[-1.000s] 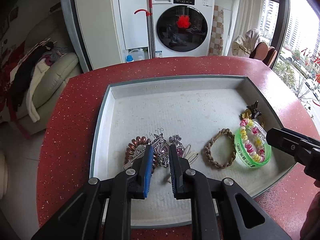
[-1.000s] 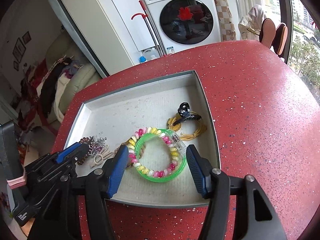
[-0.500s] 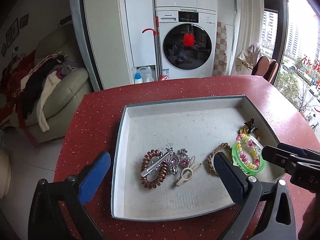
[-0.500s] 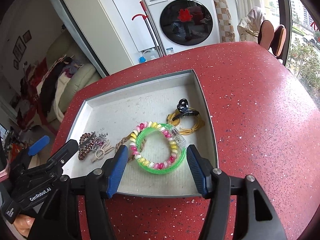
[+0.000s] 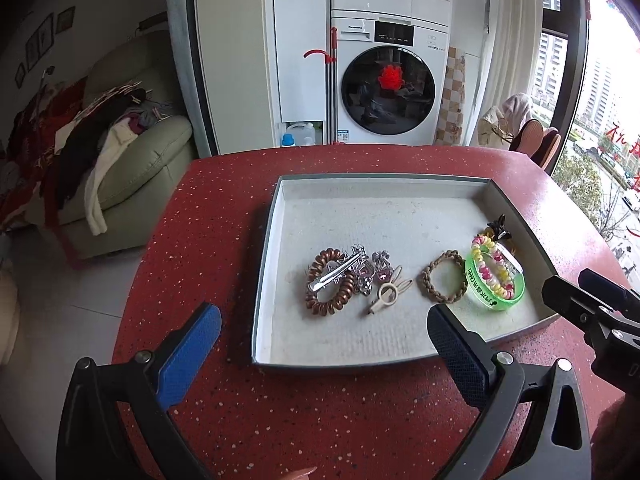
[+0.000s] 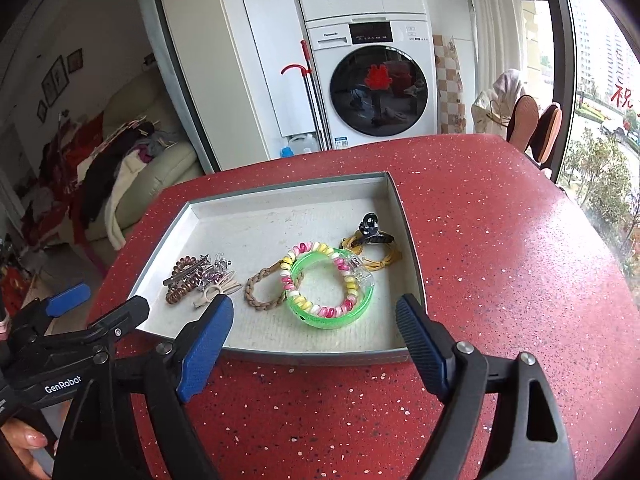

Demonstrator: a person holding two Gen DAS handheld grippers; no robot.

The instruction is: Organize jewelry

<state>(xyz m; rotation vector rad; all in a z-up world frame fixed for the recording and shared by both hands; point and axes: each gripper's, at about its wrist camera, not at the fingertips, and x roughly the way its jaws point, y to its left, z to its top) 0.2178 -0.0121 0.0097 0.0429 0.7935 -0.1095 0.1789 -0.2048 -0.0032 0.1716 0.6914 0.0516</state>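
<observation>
Left wrist view cut my right gripper (image 5: 592, 312) off; left gripper (image 5: 324, 344) gaped empty, right's jaws were opening, silver hair clip (image 5: 338, 270) lay diagonal.

— Left wrist view? Looking steeply down over the near left corner of the tray (image 5: 267, 280), close.
— Right wrist? Same tray (image 6: 408, 236), near right corner; washing machine (image 6: 376, 88) top centre in both.

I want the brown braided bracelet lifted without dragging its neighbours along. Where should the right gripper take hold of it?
Grip the braided bracelet on its near-left arc, coming from above with one finger inside the loop. It lies flat on the tray, and that arc is clear, while its far right side runs under the green bangle. The right gripper holds nothing, its jaws opening.
</observation>
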